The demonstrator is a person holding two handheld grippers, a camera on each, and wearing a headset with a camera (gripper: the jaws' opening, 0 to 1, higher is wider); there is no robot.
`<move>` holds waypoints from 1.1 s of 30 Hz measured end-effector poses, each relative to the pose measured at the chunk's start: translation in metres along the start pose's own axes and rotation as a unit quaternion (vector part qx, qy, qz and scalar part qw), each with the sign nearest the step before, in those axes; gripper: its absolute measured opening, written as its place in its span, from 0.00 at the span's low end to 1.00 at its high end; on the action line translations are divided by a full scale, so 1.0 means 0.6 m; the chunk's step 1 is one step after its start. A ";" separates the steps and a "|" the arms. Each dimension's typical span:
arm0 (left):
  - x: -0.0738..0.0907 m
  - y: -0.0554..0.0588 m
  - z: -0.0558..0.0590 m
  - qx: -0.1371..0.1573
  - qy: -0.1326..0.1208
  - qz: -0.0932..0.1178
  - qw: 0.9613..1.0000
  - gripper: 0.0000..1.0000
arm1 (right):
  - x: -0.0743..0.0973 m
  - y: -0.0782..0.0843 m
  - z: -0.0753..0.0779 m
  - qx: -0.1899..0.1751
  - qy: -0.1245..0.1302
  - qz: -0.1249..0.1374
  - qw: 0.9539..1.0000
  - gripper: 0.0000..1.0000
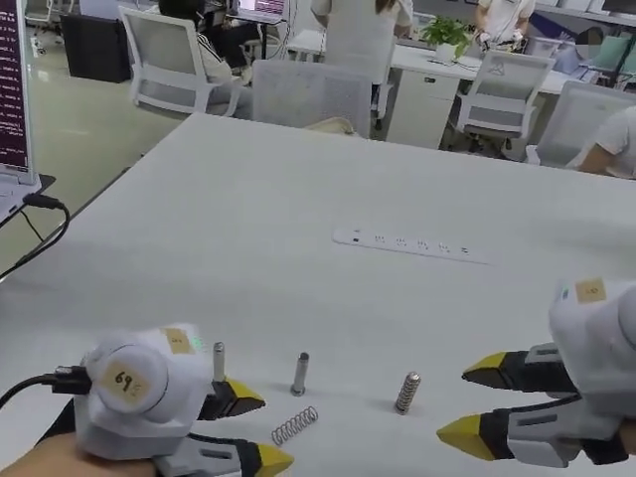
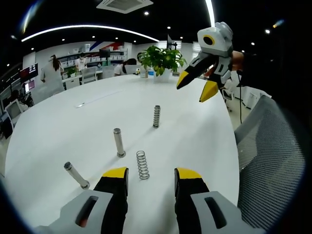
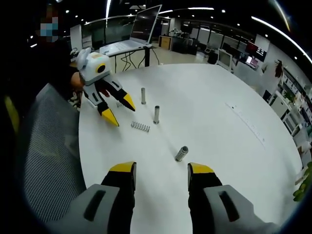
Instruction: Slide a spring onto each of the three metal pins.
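One of the three pins is dressed, as far as we can judge, and two are left. Starting at the left, the left claw [image 1: 260, 429] sits low over the table [image 1: 298, 199] with its jaws parted and nothing between them. Just beside its left jaw stands the first pin [image 1: 219, 360], upright and bare. The loose spring [image 1: 295, 425] lies flat on its side in front of the claw's mouth. In the left gripper view it sits just ahead of the gap between the jaws, which reads to us as the approach to a pick. Beyond that spring, and near it, stands the second pin [image 1: 300, 374], also upright and bare. Further right, between the two claws and nearer the right one, the third pin [image 1: 413, 378] wears the seated spring [image 1: 405, 396], coiled around its shaft almost to the cap. The right claw [image 1: 467, 402] hovers near it, tips aimed its way, jaws apart and empty. What remains, in our judgement, is to grasp the loose spring and thread it over a bare pin, then fit the last pin with another spring.
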State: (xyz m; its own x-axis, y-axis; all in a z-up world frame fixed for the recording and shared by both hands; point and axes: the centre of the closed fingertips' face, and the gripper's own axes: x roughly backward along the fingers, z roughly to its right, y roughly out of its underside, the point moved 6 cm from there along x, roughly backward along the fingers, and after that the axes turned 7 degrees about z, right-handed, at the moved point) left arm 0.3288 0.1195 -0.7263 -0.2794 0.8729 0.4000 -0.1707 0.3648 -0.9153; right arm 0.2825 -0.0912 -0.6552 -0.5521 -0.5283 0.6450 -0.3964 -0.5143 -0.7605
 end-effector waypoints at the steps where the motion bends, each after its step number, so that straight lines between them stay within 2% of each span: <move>1: -0.004 0.001 0.000 -0.002 -0.002 -0.003 1.000 0.32 | 0.000 0.000 0.000 -0.001 0.000 0.000 1.000 0.40; 5: -0.015 0.005 0.003 -0.009 0.003 -0.012 1.000 0.28 | 0.001 0.001 -0.001 -0.003 0.000 0.001 1.000 0.40; 9: -0.024 0.010 0.000 -0.026 -0.003 -0.026 0.999 0.19 | -0.001 0.004 -0.001 -0.003 -0.001 -0.002 1.000 0.39; 21: -0.034 0.017 -0.007 -0.031 -0.007 -0.039 0.999 0.15 | -0.003 0.006 -0.005 -0.002 -0.006 -0.002 1.000 0.39; 25: -0.039 0.027 -0.008 -0.038 -0.010 -0.051 0.998 0.13 | -0.003 0.006 -0.005 -0.002 -0.006 -0.001 1.000 0.38; 33: -0.044 0.028 -0.009 -0.038 -0.010 -0.051 0.998 0.13 | -0.005 0.008 -0.008 -0.002 -0.010 -0.001 1.000 0.38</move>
State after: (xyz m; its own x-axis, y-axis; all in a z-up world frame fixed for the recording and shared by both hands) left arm 0.3383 0.1043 -0.7526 -0.2837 0.8230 0.4922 -0.1274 0.4764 -0.8700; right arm 0.2785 -0.0887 -0.6613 -0.5374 -0.5404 0.6475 -0.4005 -0.5121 -0.7598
